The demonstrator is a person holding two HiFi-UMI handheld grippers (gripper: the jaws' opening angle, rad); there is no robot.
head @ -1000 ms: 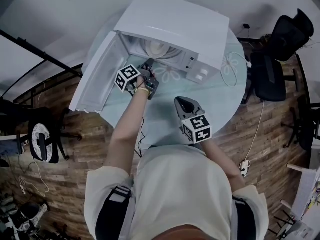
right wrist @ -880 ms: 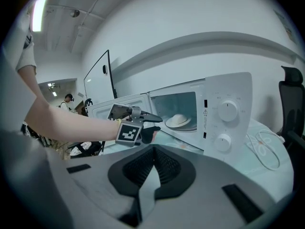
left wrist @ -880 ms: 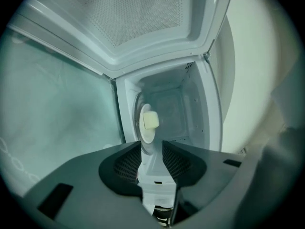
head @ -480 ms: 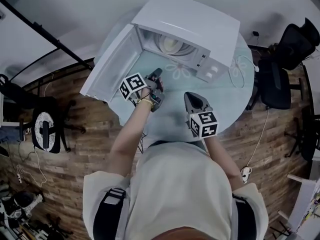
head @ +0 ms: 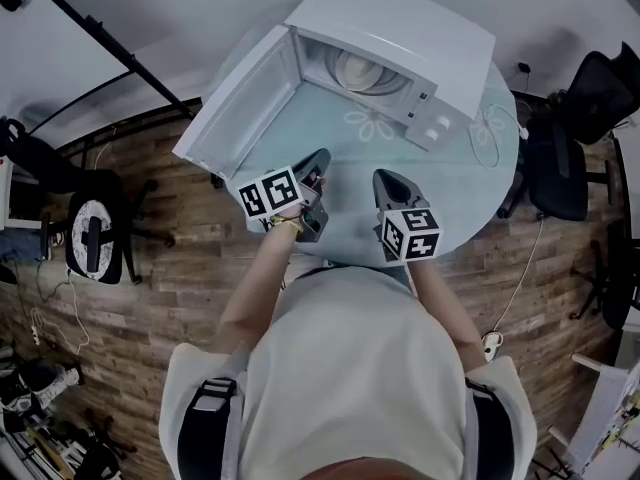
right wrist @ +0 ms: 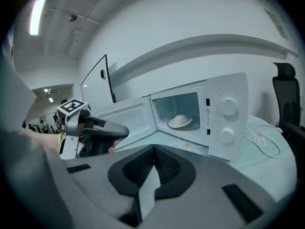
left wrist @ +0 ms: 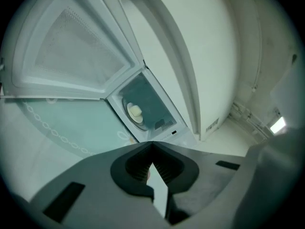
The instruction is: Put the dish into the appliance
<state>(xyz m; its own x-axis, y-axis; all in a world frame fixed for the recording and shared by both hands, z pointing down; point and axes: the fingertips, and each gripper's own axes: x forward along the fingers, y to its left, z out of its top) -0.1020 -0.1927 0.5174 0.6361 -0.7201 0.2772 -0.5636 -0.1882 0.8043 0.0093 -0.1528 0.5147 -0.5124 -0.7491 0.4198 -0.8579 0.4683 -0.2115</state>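
Observation:
A white microwave [head: 400, 38] stands at the far side of a round glass table [head: 340, 208], its door [head: 240, 103] swung open to the left. A pale dish [head: 358, 71] lies inside on the turntable; the dish [right wrist: 181, 121] also shows in the right gripper view and, small, the dish [left wrist: 136, 111] in the left gripper view. My left gripper [head: 320, 156] hangs over the table in front of the open door, well short of the cavity. Its jaws have just been closing and now meet with nothing between them. My right gripper [head: 382, 178] is beside it, shut and empty.
A white cable [head: 490, 128] loops on the table right of the microwave. Black office chairs [head: 560, 168] stand to the right on the wooden floor, and another chair [head: 95, 243] is at the left. The open door juts past the table's left edge.
My left gripper has drawn back from the microwave's opening toward the person, and its jaws have gone from open to shut. The right gripper has stayed put.

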